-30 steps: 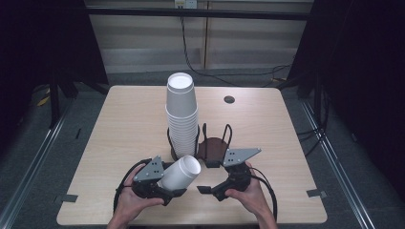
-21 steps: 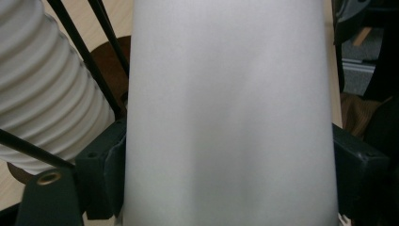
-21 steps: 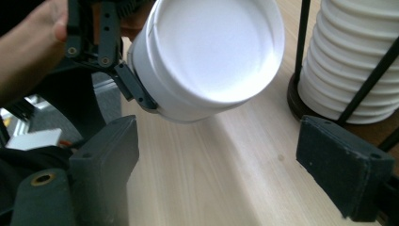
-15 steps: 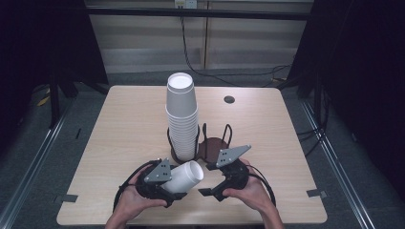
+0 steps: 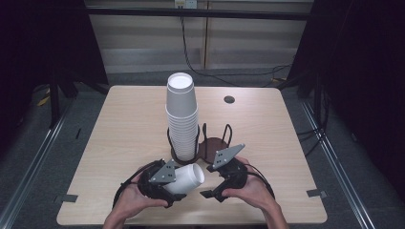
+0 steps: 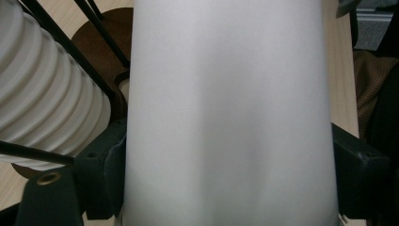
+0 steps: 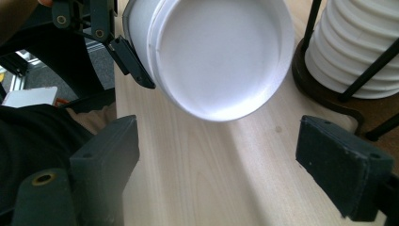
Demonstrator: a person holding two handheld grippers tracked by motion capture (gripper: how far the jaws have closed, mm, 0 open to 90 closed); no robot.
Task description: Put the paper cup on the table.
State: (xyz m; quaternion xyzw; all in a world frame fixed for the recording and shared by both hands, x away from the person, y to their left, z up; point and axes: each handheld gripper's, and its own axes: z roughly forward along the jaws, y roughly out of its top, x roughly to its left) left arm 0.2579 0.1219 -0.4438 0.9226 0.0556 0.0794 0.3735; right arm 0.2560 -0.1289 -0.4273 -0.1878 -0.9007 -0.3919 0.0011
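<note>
White paper cup (image 5: 187, 178) lies on its side in the left gripper (image 5: 165, 183), near the table's (image 5: 119, 133) six o'clock edge in the high view. Both black jaws are clenched on the cup's wall, one at each flank, as the left gripper view shows, where the cup (image 6: 230, 113) rises between them. Its round end points toward three o'clock in the high view, at the right gripper (image 5: 215, 188), which sits just beside it without touching. In the right gripper view that gripper's jaws stand wide apart and released, bare tabletop between them, and the cup (image 7: 211, 56) hangs at twelve o'clock just past them, its round end facing the camera. At twelve o'clock from the two grippers in the high view stands a tall stack of white cups (image 5: 181, 117) inside a black wire holder (image 5: 205, 143) with a dark round base. A small dark disc (image 5: 229, 99) lies on the table at about one o'clock, well apart from the stack.
</note>
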